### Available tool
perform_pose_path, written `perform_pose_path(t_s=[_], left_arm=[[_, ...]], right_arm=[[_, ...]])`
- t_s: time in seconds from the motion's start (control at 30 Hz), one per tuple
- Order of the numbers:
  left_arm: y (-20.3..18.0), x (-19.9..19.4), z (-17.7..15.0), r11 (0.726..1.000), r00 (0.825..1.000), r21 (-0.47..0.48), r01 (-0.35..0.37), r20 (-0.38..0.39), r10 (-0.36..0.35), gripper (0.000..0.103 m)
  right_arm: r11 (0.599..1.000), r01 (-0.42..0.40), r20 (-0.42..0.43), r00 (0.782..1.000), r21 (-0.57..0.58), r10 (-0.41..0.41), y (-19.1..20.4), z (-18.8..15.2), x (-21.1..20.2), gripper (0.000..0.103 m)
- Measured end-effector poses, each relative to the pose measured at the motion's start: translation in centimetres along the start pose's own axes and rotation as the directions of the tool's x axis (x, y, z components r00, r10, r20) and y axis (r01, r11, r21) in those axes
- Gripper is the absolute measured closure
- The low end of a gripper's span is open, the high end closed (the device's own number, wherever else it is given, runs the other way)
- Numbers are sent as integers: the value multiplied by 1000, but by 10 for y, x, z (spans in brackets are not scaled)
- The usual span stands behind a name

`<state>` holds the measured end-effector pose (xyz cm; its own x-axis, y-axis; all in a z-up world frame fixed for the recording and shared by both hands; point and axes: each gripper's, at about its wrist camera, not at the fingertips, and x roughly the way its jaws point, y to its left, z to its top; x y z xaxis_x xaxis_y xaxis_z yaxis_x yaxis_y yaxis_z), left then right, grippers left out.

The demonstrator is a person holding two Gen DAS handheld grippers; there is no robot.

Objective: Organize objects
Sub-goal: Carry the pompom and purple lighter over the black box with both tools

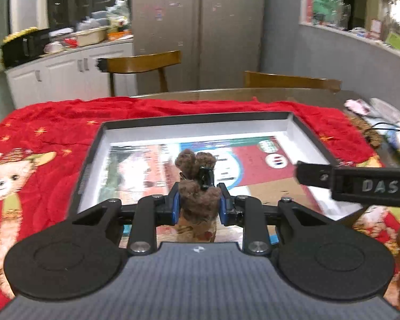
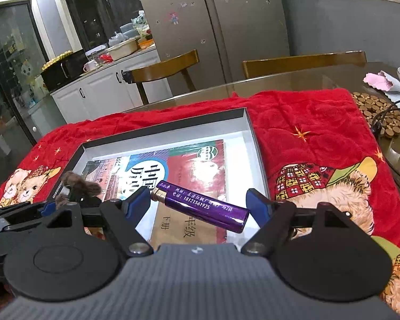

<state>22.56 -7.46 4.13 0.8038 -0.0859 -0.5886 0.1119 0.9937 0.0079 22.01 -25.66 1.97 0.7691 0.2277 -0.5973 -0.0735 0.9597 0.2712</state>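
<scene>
Red fleece blanket [image 2: 306,122] covers the table; on it sits the grey-walled tray [image 2: 253,144], holding only a textbook [image 2: 200,165] flat on its floor. Both grippers hang over the tray. Left gripper [image 1: 199,202]: jaws narrow, clamped on a brown plush keychain toy [image 1: 197,200]. Right gripper [image 2: 197,200]: jaws wide, pinching a purple lighter [image 2: 205,208] end to end. My read: lower each close to the book before letting go, lighter level so it won't roll.
</scene>
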Motion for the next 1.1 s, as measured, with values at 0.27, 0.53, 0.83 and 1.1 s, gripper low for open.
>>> perform_pose_path(t_s=[0.27,0.53,0.83,1.1], left_arm=[[5,1,2,996,996,-16,-85,-1,85,71],[9,-12,3,994,995,-55,95,36,-93,71],[-1,-4,0,977,978,-61,205,-13,-206,71],[-7,20,-10,986,984,-41,162,-72,-165,71]], right_arm=[[1000,-25,-13,1000,6,25,0,1,0,24],[995,-94,-29,995,31,95,-6,4,0,24],[992,-121,-48,991,41,122,-7,0,10,24],[994,-109,-69,992,13,109,-4,-9,19,24]])
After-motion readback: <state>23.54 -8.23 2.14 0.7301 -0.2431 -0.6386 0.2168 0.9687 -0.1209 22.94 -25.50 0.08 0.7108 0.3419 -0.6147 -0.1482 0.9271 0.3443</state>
